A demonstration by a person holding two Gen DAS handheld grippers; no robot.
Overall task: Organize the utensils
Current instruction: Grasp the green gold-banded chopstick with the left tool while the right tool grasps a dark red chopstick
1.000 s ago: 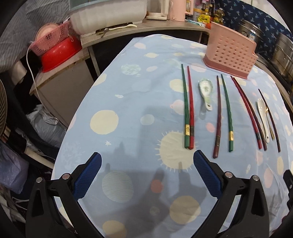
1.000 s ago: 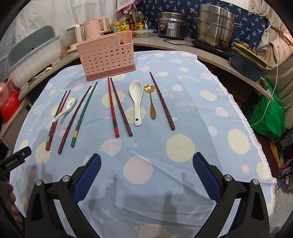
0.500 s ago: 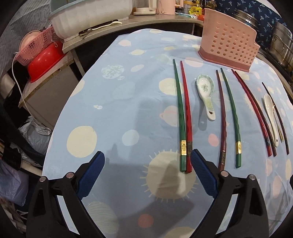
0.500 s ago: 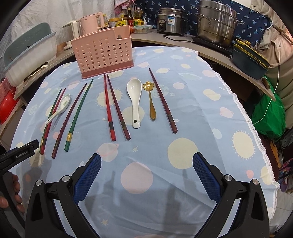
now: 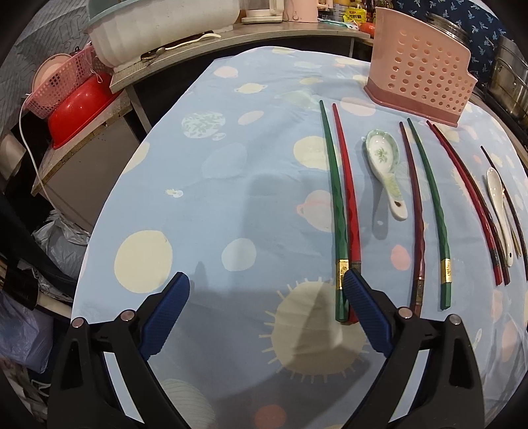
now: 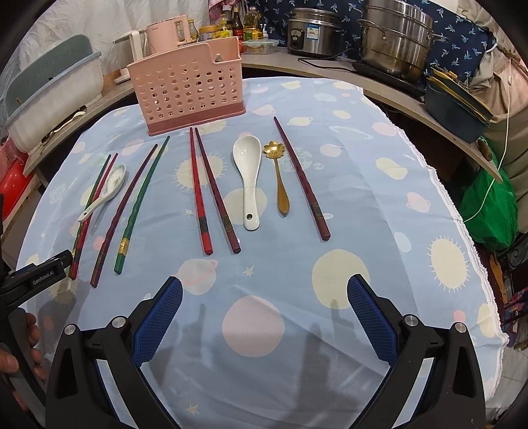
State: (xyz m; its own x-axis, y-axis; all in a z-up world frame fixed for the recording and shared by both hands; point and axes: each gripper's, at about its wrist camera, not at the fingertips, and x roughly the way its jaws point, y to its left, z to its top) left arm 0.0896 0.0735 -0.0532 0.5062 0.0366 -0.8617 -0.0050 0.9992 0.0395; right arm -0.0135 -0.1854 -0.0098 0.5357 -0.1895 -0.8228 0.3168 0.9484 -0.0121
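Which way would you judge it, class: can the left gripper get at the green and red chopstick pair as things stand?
Probably yes: the left gripper is open, and the pair lies uncovered just past its right finger, its near ends partly behind it.

Pretty sure we're in a lived-in home kitchen: a rice cooker (image 6: 312, 31) and stacked steel steamer (image 6: 396, 43) sit on the counter (image 6: 330, 71) with oil bottles (image 6: 250, 19) and a pink kettle (image 6: 168, 33), and we see a planet-print cloth (image 6: 363, 184) covering the table.

Left gripper (image 5: 265, 283) has dropped in nearer the table. Its right finger now seems to overlap the green-and-red chopstick pair (image 5: 341, 211).
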